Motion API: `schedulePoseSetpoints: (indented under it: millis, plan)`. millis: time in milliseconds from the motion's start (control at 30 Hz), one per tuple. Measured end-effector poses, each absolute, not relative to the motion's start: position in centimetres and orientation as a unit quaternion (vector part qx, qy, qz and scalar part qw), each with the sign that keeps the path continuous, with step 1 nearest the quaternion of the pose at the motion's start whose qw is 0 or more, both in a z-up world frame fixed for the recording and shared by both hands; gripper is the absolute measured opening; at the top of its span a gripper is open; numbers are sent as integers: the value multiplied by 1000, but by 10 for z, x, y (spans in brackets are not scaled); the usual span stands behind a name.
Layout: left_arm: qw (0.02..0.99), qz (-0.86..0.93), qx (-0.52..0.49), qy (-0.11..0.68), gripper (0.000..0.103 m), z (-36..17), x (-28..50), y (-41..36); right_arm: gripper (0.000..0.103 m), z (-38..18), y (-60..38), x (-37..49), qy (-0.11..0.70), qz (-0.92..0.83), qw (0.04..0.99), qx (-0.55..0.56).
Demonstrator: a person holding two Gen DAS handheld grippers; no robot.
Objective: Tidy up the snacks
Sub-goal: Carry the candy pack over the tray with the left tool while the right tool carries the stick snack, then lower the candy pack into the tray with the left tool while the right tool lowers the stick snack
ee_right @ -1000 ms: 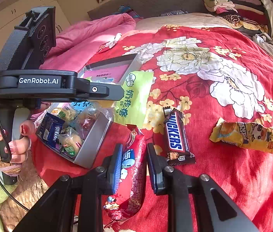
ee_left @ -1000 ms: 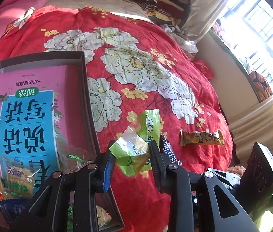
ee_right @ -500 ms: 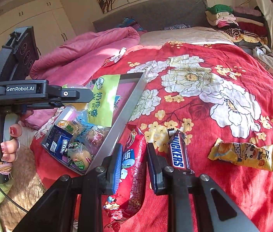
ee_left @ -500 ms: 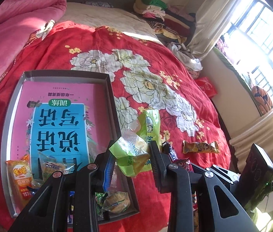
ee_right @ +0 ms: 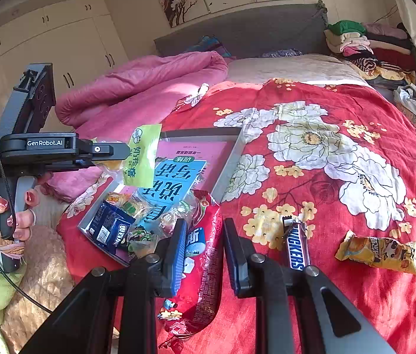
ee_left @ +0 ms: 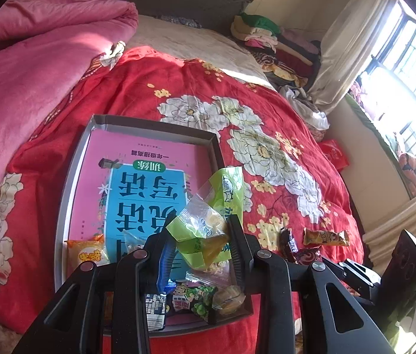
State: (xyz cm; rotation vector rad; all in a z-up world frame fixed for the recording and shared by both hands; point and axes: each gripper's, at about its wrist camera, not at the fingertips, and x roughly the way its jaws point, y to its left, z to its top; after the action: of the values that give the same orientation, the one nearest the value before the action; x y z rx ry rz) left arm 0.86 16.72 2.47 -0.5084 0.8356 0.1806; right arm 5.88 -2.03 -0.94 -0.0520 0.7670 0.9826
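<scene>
The left hand-held gripper [ee_left: 202,247] is closed on a green packet [ee_left: 208,221], pinched at its lower end, with the free upper flap standing above the fingers. The packet is carried over the near part of the grey tray [ee_left: 69,183], which lies on the red bedspread [ee_left: 266,112] with a pink book [ee_left: 143,183] on its floor and several snacks [ee_left: 193,298] heaped at the near end, under the fingers.

The step in hand is judged to be the drop of the packet into the tray. It would be done best if the gripper were lowered until the packet hangs close above the heap, well inside the right wall [ee_left: 216,153], which runs just right of the packet. The jaws should then be opened fully, since the crinkled film may cling to a pad. A release from height is best avoided: so light a packet may drift past the wall onto the bedspread.

The right hand-held gripper [ee_right: 203,253] is partly open, with nothing gripped; a red bag [ee_right: 208,265] lies on the bedspread between and below its fingers, its far end resting against the tray's corner. Just right of it lies a Snickers bar [ee_right: 296,247], and farther right a yellow packet [ee_right: 381,250]. These three are judged still to be gathered.
</scene>
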Motion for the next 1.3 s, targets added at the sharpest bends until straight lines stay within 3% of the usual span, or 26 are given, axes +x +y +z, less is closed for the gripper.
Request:
schedulePoseSetpoints:
  millis: [800,1300]
  plan:
    - [871,180,-243,387,35,22,-66,223,25,6,36,36,346,502,791,-48]
    - [863,181,-237,407,35,-2,-70,221,25,6,69,30,347,514,782,-65]
